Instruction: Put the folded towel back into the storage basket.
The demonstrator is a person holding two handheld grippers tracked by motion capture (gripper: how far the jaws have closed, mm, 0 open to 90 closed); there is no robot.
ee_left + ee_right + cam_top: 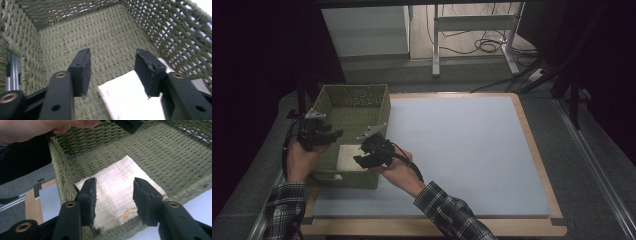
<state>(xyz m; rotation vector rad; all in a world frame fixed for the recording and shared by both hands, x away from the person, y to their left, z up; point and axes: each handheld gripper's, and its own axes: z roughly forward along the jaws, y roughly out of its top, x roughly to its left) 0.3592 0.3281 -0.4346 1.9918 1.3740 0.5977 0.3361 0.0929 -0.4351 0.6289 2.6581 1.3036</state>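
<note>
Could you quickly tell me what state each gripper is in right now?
Left gripper: open, holding nothing, above the basket.
Right gripper: open, holding nothing, above the folded cloth.

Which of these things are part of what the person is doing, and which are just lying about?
In the job:
green woven basket
folded white cloth lying in it
left tongs, open
right tongs, open

Lying about:
blue mat
wooden board
floor cables

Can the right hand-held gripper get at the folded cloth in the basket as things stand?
Probably yes: the right hand-held gripper hangs open above the folded cloth, which lies uncovered on the woven basket floor, nothing between.
</note>
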